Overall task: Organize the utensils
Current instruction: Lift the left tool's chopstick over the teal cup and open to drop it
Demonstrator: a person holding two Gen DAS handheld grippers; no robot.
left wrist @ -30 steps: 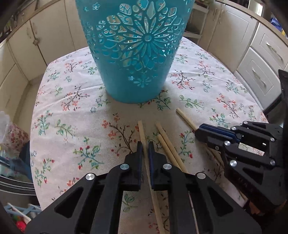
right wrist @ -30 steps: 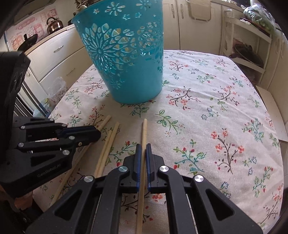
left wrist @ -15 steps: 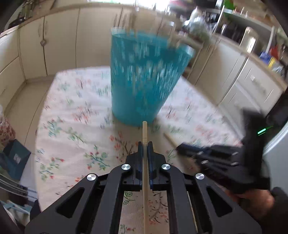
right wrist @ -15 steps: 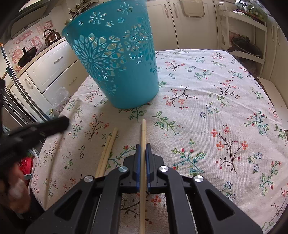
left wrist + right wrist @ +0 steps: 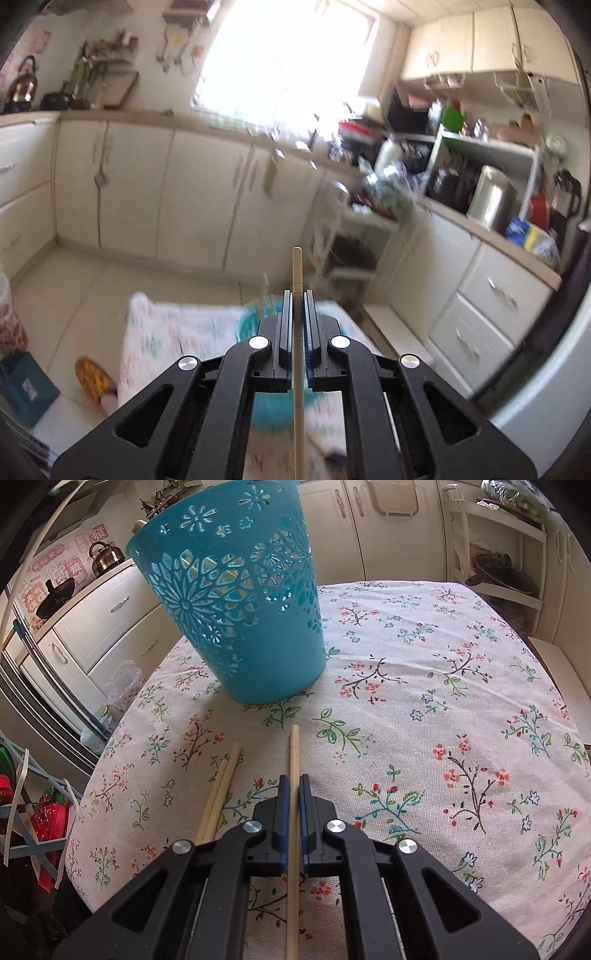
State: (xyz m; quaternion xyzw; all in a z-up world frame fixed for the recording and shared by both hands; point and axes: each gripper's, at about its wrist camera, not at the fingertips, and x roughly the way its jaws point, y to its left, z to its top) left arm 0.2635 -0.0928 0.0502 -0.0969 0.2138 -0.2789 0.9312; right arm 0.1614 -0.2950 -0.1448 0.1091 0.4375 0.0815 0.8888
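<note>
Two light, stiff, slippery-looking wooden chopsticks are being pinched mid-shaft, one by the left claw (image 5: 296,317) at lower centre above the blurred teal basket (image 5: 245,323), one by the right claw (image 5: 291,805) over the desk (image 5: 424,709).

The basket (image 5: 236,602) is turquoise, its wall pierced with cut-out flowers and a large daisy-like rosette. The cloth over the counter (image 5: 424,686) is off-white, printed with dark branching sprigs, coral-red blossoms, green leaves and small blue-outlined flowers. The chopstick (image 5: 293,775) in the right claw (image 5: 294,786) is pale tan wood, as are the 2 loose chopsticks (image 5: 221,790) beside it. Both claws are black with blue pads; the left claw (image 5: 297,306) shows the same. Its chopstick (image 5: 296,273) is pale tan too. The cabinets (image 5: 147,192) are cream, and a slipper (image 5: 92,376) on the floor looks orange-yellow patterned, though blurred.
</note>
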